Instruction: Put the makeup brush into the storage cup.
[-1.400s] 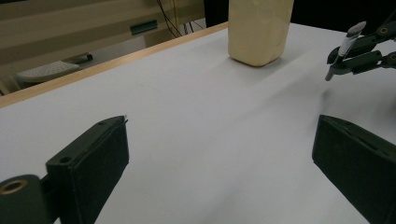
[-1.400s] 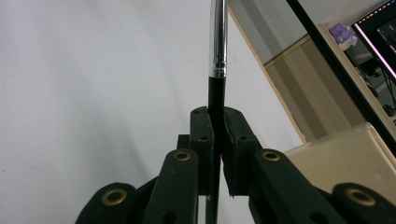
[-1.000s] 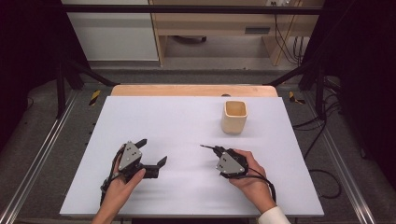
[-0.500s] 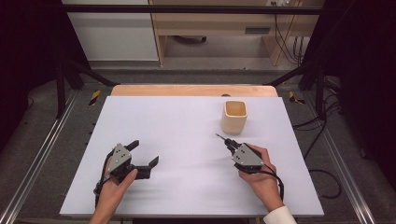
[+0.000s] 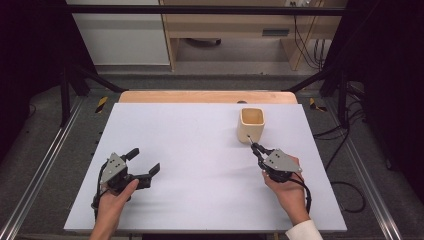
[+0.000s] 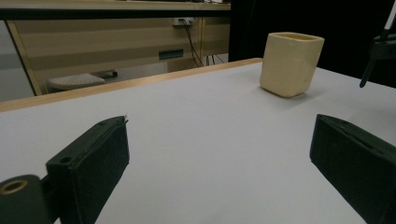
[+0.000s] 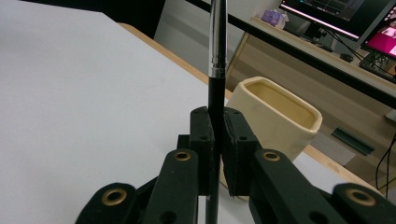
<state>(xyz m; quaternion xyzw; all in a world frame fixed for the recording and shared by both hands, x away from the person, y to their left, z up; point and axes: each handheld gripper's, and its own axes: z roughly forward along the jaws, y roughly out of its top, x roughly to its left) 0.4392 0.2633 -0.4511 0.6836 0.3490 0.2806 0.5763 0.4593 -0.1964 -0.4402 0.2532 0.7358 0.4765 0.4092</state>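
Note:
A cream square cup (image 5: 251, 125) stands upright at the table's far right, also seen in the left gripper view (image 6: 290, 63). My right gripper (image 5: 257, 152) is just in front of the cup, shut on a black pen (image 5: 252, 146). In the right gripper view the pen (image 7: 217, 56), with its silver upper part, rises between the closed jaws (image 7: 217, 140), and the cup (image 7: 275, 116) sits close behind them. My left gripper (image 5: 145, 160) rests open at the near left of the table, its jaws wide apart (image 6: 219, 154) with nothing between them.
The white table top (image 5: 200, 140) has a wooden strip (image 5: 200, 96) along its far edge. Metal rails (image 5: 45, 165) run down both sides. Cables (image 5: 345, 190) lie on the floor at the right, and wooden furniture (image 5: 240, 30) stands beyond the table.
My right gripper has carried the pen to the right and farther away, up close to the cup. My left gripper has drifted left and toward the near edge, still open.

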